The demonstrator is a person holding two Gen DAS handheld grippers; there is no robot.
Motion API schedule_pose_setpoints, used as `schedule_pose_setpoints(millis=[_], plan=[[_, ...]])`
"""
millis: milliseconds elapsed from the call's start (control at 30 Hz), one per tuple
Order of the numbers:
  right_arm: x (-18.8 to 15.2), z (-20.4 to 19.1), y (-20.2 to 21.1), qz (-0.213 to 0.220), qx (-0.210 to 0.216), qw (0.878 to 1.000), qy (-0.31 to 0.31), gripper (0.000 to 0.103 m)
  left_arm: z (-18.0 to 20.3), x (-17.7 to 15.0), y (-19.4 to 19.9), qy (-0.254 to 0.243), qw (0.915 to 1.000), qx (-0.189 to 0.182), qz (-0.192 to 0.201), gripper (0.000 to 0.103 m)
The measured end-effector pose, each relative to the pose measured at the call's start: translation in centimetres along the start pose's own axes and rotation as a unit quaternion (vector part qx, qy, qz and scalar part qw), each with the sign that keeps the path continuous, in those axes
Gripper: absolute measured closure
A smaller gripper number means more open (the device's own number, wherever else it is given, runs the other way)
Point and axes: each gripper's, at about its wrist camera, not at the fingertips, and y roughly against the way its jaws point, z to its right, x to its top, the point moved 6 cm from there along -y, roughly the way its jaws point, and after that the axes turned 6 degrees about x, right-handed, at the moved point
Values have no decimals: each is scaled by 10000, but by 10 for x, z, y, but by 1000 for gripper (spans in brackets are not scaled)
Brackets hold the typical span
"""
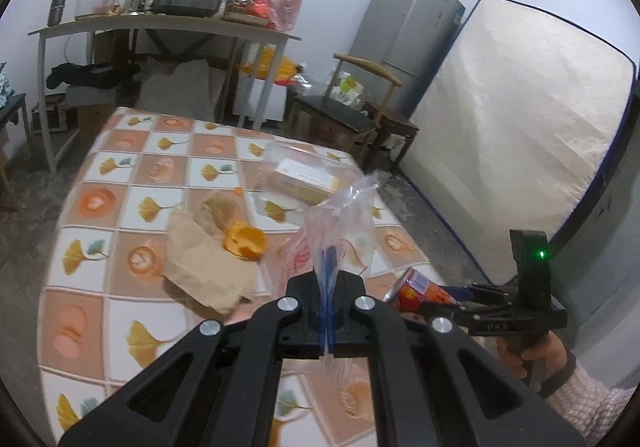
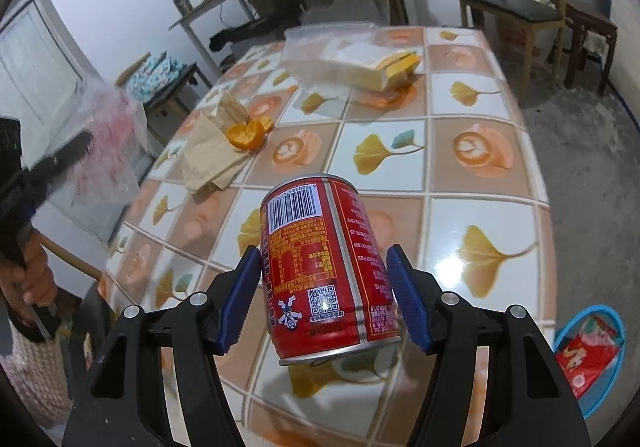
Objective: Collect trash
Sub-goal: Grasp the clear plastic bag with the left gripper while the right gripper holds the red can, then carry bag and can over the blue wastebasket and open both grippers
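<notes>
1. The right gripper [image 2: 322, 283] is clamped around a red can [image 2: 326, 259], its blue pads on either side of the label. The can hangs tilted above the bench [image 2: 480, 151], clear of the tiled cloth. A smooth, round wall against flat pads could slide or twist loose if the hand swings sharply, and any dregs might spill onto the cloth.

2. The left gripper [image 1: 327, 301] is fully clenched on the edge of a clear plastic bag [image 1: 340, 223], which stands up limp and nearly flat. Pinched at one edge only, its mouth looks barely open; I'd guess the can could catch on the rim or miss it and fall to the bench or floor.

3. The thin film could tear or pull out of the pads once the can's weight lands in it.

4. The orange peel [image 1: 245, 242] on the brown paper bag [image 1: 208, 267] and the clear plastic box [image 1: 308, 175] still lie on the bench, close to the hanging bag; a careless sweep could drag them off.
</notes>
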Motion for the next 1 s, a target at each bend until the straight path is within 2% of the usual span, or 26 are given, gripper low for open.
schedule_pose_setpoints(millis=[167, 300, 433, 567, 667, 800, 900, 1000], plan=[[-8, 17, 51, 446, -114, 9985, -302, 43, 40, 0, 4, -168, 9991, -382, 19, 103], [-22, 43, 105, 863, -437, 9934, -614, 43, 95, 3, 2, -491, 9946, -914, 20, 103], [-56, 86, 172, 1337, -971, 9800, -1112, 43, 157, 2, -9, -856, 9855, -1456, -132, 103], [-105, 135, 223, 1670, -1437, 9592, -1773, 43, 225, -5, -29, -1192, 9723, -1957, -464, 103], [-148, 174, 242, 1743, -1651, 9413, -2375, 43, 276, -19, -54, -1337, 9605, -2276, -876, 103], [-199, 216, 241, 1705, -1744, 9206, -3051, 44, 338, -54, -108, -1245, 9414, -2595, -1758, 103], [-230, 246, 234, 1667, -1791, 9047, -3488, 44, 367, -84, -147, -1156, 9316, -2572, -2294, 103], [-255, 273, 224, 1650, -1727, 8895, -3896, 44, 397, -119, -194, -1146, 9220, -2366, -2843, 103]])
